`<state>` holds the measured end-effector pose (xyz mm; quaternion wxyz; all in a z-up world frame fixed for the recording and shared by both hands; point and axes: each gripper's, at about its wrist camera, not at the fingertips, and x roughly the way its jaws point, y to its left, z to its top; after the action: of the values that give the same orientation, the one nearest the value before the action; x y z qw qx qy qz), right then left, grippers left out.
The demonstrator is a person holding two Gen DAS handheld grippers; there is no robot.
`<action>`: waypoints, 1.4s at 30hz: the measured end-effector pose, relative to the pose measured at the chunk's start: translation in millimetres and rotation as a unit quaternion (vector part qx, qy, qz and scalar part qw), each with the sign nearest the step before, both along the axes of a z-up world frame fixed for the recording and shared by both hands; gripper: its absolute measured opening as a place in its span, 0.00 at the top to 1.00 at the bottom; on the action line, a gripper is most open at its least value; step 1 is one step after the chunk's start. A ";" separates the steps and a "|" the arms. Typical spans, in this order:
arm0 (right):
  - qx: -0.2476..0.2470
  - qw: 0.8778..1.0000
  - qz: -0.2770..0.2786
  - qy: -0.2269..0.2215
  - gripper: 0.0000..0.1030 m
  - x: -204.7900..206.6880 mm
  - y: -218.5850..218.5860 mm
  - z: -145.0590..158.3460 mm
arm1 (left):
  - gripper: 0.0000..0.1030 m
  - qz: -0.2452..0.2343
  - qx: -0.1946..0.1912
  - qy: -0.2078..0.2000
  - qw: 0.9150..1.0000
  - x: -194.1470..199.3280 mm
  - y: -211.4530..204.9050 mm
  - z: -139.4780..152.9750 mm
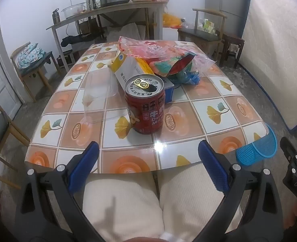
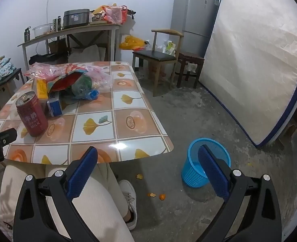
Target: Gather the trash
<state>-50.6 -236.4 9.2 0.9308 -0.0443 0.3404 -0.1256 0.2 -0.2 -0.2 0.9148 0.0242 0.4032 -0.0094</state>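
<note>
A red drink can [image 1: 145,104] [image 2: 32,115] stands upright on the tiled table [image 1: 209,121], its top opened. Behind it lie a yellow-and-white carton [image 1: 128,68], a blue carton [image 2: 54,104], a clear plastic lid [image 1: 100,98] and a heap of snack wrappers and plastic bags [image 1: 168,58] [image 2: 71,76]. A blue mesh bin [image 2: 206,162] [image 1: 257,151] stands on the floor right of the table. My left gripper [image 1: 148,147] hangs open over the near table edge, short of the can. My right gripper [image 2: 148,152] is open above the floor beside the table corner, with nothing between its fingers.
A person's legs in cream trousers [image 1: 158,201] and a white shoe [image 2: 130,199] are under the table edge. Orange peel bits [image 2: 156,195] lie on the concrete floor. Chairs [image 2: 158,60], a stool, a fridge [image 2: 192,16], a leaning mattress [image 2: 255,60] and a cluttered side table [image 2: 71,30] ring the room.
</note>
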 end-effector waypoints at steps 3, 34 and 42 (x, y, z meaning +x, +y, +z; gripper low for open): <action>0.000 1.000 -0.001 -0.002 0.06 0.0 -0.1 0.4 | 0.08 -0.001 -0.001 -0.001 1.000 -0.2 0.0 0.2; 0.000 1.000 0.004 -0.007 0.06 -1.0 2.1 0.8 | 0.08 -0.002 -0.003 0.000 1.000 -0.3 -1.2 1.1; 0.000 1.000 0.005 -0.007 0.06 -1.2 2.3 0.9 | 0.08 -0.001 -0.003 0.001 1.000 -0.4 -0.3 0.2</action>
<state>-51.8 -234.1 10.1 0.9337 -0.0448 0.3339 -0.1213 -0.2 -0.5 -0.1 0.9144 0.0216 0.4042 -0.0115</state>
